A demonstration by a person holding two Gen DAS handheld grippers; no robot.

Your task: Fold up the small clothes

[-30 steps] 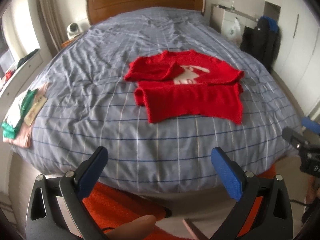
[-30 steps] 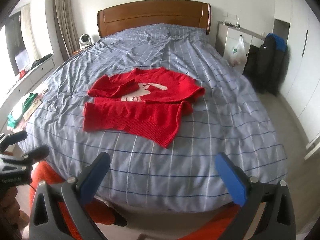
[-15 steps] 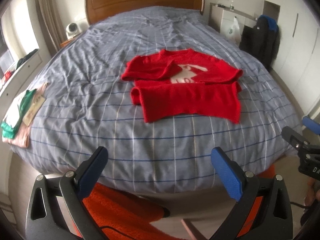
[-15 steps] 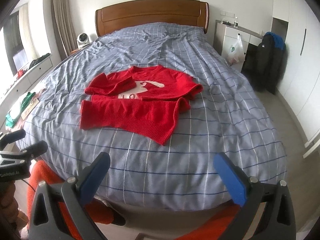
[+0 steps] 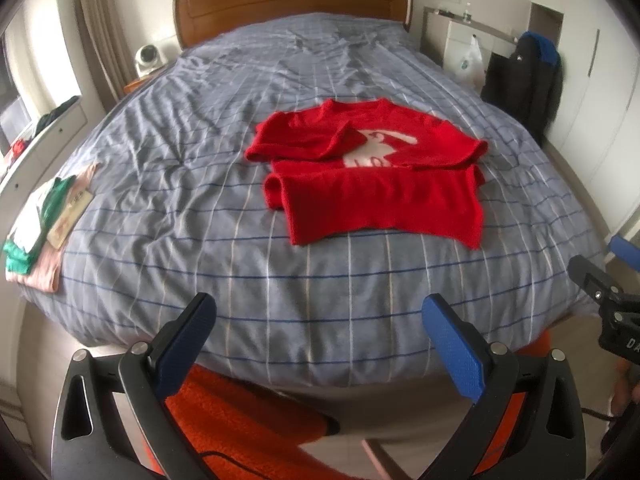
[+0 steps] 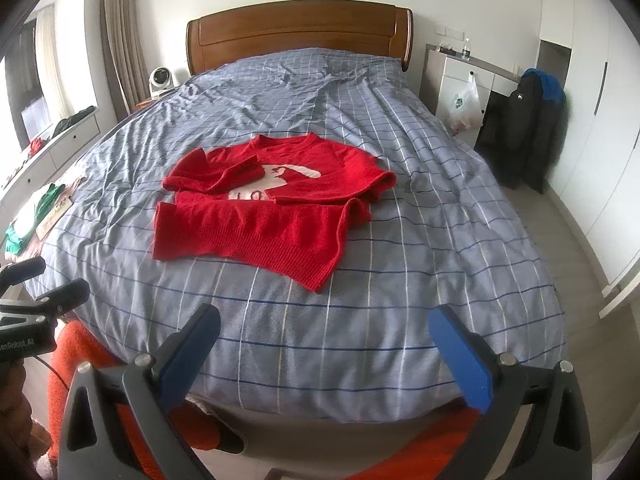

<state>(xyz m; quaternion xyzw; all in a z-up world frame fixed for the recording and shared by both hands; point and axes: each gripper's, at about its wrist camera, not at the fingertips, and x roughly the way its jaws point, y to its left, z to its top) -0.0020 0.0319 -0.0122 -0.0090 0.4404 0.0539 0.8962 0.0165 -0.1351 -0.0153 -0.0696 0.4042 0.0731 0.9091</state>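
A red knit sweater [image 5: 372,168] with a white motif lies in the middle of the bed, its sleeves folded in and its hem folded up over the body. It also shows in the right wrist view [image 6: 264,208]. My left gripper [image 5: 320,320] is open and empty, held over the near edge of the bed, well short of the sweater. My right gripper [image 6: 328,328] is open and empty too, over the bed's foot edge. Each gripper shows at the edge of the other's view.
The bed has a blue-grey checked cover [image 5: 200,160] and a wooden headboard [image 6: 296,28]. A pile of folded clothes [image 5: 40,224] lies at the bed's left edge. A white cabinet [image 6: 460,80] and a dark jacket [image 6: 524,120] stand to the right. A shelf unit runs along the left.
Both grippers have drifted slightly, so the sweater sits a little differently in each view. The sweater has not moved. Both grippers stay open.
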